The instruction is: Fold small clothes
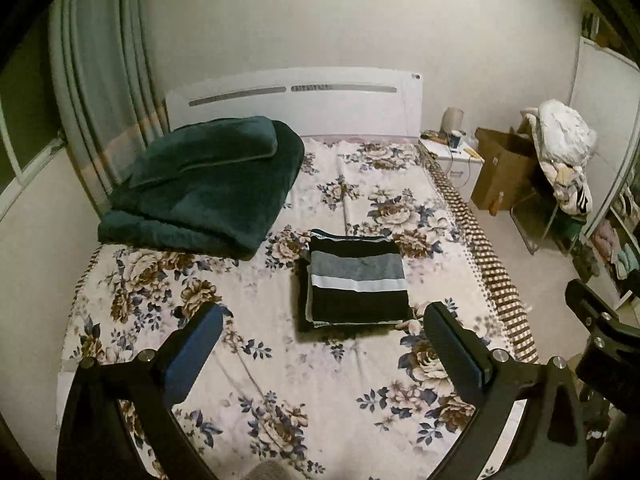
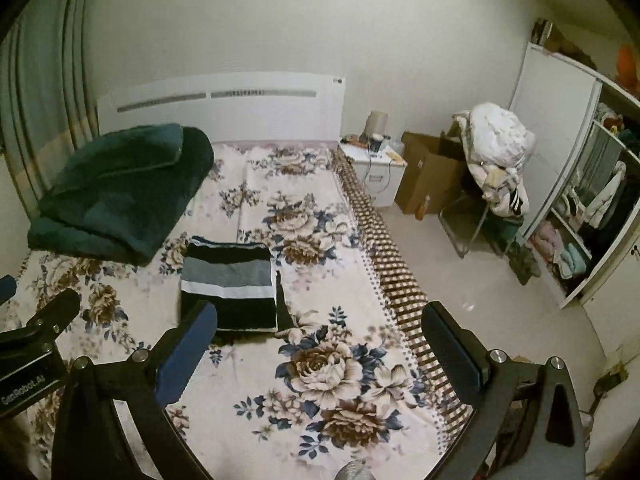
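The folded top (image 1: 358, 280) lies flat near the middle of the bed (image 1: 256, 360). It is a neat rectangle with black, grey and white stripes. A dark bit sticks out at its right side; it may be a sleeve, but it is hard to tell. The left claw (image 1: 320, 320) and the right claw (image 2: 318, 320) both hang above the foot edge of the bed, fingers wide apart, holding nothing. A thick, fuzzy green blanket (image 1: 208, 180) sits at the bed's far left corner. The sheet has big flowers. A white headboard (image 1: 296, 100) stands behind.
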A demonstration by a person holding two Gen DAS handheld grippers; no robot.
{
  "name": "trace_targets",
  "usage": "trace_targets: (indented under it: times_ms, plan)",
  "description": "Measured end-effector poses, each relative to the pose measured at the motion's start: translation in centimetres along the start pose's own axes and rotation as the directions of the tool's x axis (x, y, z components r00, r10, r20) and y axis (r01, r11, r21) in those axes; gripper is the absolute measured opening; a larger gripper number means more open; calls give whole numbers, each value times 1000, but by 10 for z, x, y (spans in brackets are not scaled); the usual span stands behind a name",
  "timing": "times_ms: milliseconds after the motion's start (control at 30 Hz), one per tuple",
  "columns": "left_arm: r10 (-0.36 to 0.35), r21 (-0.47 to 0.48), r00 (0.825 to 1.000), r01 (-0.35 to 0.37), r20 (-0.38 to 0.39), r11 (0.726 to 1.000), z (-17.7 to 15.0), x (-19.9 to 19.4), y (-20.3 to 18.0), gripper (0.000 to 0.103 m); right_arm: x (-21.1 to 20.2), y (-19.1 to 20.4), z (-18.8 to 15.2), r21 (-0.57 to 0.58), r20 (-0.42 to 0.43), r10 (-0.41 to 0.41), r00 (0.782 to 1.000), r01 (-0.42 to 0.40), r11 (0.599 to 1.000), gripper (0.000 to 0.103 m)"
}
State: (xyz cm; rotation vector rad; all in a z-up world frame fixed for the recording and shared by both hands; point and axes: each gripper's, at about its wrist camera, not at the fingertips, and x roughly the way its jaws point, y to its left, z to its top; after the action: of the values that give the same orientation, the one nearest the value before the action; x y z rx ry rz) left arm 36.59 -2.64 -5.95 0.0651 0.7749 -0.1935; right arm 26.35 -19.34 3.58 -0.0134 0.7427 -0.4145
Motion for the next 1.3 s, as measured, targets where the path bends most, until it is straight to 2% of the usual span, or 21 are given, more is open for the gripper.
trace_targets:
  times_ms: [233, 533, 867, 1300]
  plan:
    - [1, -18, 999, 0, 37, 1000, -6, -41, 1, 103, -63, -11, -5, -3, 52, 19, 998, -19, 1000, 103]
    - [13, -29, 999, -12, 49, 1000, -22, -67, -2, 103, -97, -22, -15, -6, 61, 25, 998, -25, 1000, 103]
    - [23, -36, 998, -21, 65, 999, -25, -79, 0, 103, -110, -25, -18, -7, 56, 42, 998, -42, 999, 103]
    - [43, -28, 997, -41, 63, 999, -26, -87, -1, 103, -102, -20, -7, -11, 56, 86, 995, -86, 996, 103]
